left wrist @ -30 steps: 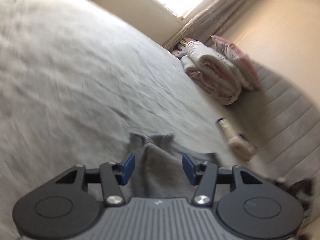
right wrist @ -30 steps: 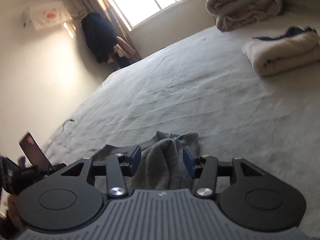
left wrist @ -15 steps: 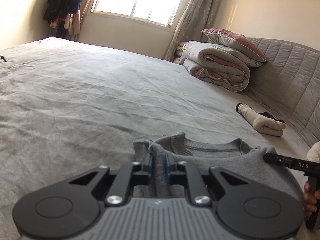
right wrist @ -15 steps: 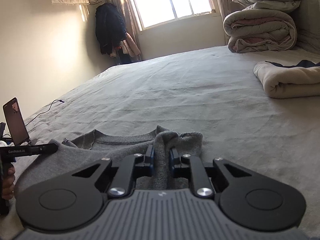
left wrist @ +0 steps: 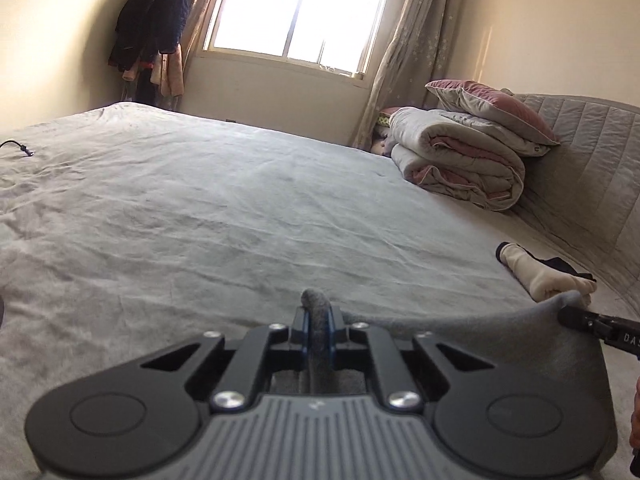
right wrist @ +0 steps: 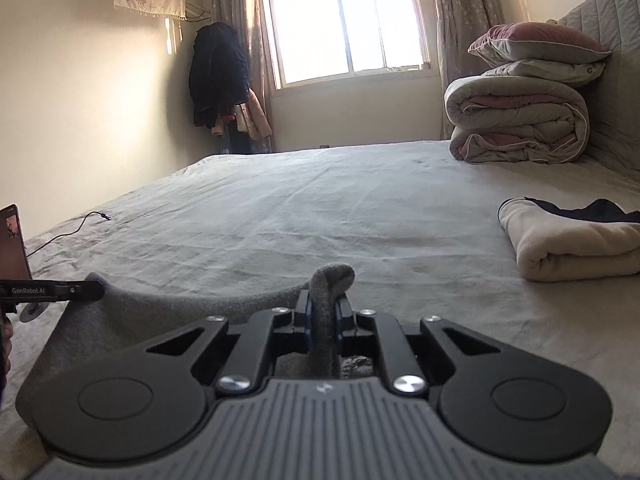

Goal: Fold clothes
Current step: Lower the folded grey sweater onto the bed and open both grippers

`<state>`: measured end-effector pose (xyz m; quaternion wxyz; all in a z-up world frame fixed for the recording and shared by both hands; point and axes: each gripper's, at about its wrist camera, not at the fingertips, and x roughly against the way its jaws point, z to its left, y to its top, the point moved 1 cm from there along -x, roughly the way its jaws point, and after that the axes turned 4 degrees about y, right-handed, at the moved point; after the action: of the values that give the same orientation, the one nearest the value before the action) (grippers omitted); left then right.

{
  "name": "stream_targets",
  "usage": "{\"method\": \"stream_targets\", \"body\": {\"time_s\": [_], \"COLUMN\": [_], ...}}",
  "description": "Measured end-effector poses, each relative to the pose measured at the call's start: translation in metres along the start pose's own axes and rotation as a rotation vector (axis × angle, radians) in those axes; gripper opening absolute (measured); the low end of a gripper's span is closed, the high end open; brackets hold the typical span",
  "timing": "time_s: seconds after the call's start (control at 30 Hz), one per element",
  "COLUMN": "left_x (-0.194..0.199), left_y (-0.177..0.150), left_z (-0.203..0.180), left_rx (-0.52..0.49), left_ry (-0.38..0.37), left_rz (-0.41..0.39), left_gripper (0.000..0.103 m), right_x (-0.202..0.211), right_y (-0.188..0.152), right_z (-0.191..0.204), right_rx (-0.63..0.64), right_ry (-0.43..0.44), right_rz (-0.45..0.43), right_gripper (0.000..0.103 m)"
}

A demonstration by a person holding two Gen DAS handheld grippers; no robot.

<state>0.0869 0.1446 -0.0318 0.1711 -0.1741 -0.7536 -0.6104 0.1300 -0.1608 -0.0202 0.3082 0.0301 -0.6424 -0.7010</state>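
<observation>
The jaws of the left gripper [left wrist: 316, 330] are pressing together on a bunched fold of the grey sweater [left wrist: 480, 332], and the jaws of the right gripper [right wrist: 325, 326] are clenching another bunch of the same garment in the same way, with a small hump of knit standing up above each pair of blue pads. Between the two grips the upper edge of the sweater is sagging in a shallow curve, and the rest of the cloth is hanging down below the grippers, at the near side of the bed [left wrist: 240, 208]. Further out, a folded cream garment [right wrist: 576, 246] is lying on the sheet to the right, a rolled quilt [right wrist: 516, 120] with pillows is sitting by the headboard, and a charging cable [right wrist: 80, 224] is lying at the left side. To do this step well, I think the person is needing to keep both hands at the same height and move them apart until the edge is becoming straight, then lay the sweater flat on the free sheet, away from the cream garment. Pulling unevenly may twist the body of the sweater, and thick knit can slip out from a small pinch.
</observation>
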Motion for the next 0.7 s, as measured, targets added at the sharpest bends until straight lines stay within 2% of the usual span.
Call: {"method": "stream_targets", "body": {"time_s": [0.13,0.27,0.33,0.37,0.47,0.6,0.7], "left_x": [-0.027,-0.035,-0.028,-0.022,-0.002,0.016,0.016], "left_y": [-0.01,-0.021,-0.018,-0.016,-0.008,-0.006,-0.016], "left_z": [0.001,-0.003,-0.01,-0.013,-0.021,-0.039,-0.051], "left_rx": [-0.002,-0.036,-0.087,-0.106,-0.128,-0.204,-0.246], "left_ry": [0.036,0.061,0.076,0.087,0.117,0.077,0.013], "left_rz": [0.06,0.071,0.058,0.044,-0.019,-0.076,-0.063], "left_gripper": [0.009,0.011,0.014,0.016,0.024,0.033,0.036], "right_x": [-0.024,-0.034,-0.03,-0.028,-0.014,0.001,0.003], "right_y": [-0.018,-0.029,-0.025,-0.023,-0.015,-0.009,-0.013], "right_z": [-0.012,-0.021,-0.02,-0.02,-0.017,-0.003,0.01], "right_rx": [-0.038,-0.088,-0.096,-0.099,-0.076,-0.01,0.013], "right_ry": [-0.046,-0.066,-0.068,-0.069,-0.087,-0.092,-0.053], "right_rz": [0.063,0.11,0.111,0.112,0.084,0.036,0.018], "right_gripper": [0.013,0.014,0.022,0.032,0.037,0.04,0.04]}}
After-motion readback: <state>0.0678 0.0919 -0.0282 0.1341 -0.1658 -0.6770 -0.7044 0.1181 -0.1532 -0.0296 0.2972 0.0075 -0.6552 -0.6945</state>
